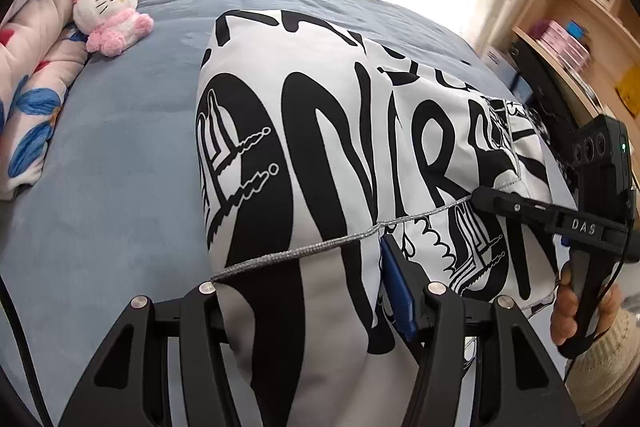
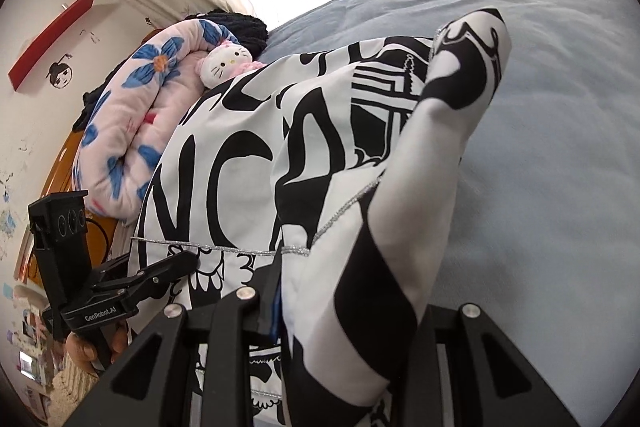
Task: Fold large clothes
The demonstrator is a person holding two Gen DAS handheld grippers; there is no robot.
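A large white garment with bold black lettering and a silver-trimmed hem [image 1: 320, 107] hangs stretched over the blue bed [image 1: 120, 147]. My left gripper [image 1: 300, 275] is shut on a bunched wad of its edge, which fills the space between the fingers. In the same view the right gripper [image 1: 480, 195] pinches the hem further right, a hand [image 1: 568, 307] on its handle. In the right wrist view the garment [image 2: 240, 155] drapes over my right gripper [image 2: 344, 291], which is shut on a fold. The left gripper [image 2: 180, 263] clamps the hem at the left.
A pink and white cat plush [image 1: 108, 7] and a rolled floral quilt [image 1: 36, 87] lie at the head of the bed. Wooden shelves [image 1: 580, 27] stand to the right. Bare blue sheet [image 2: 540, 107] spreads beyond the garment. An orange headboard [image 2: 56, 167] is behind the quilt.
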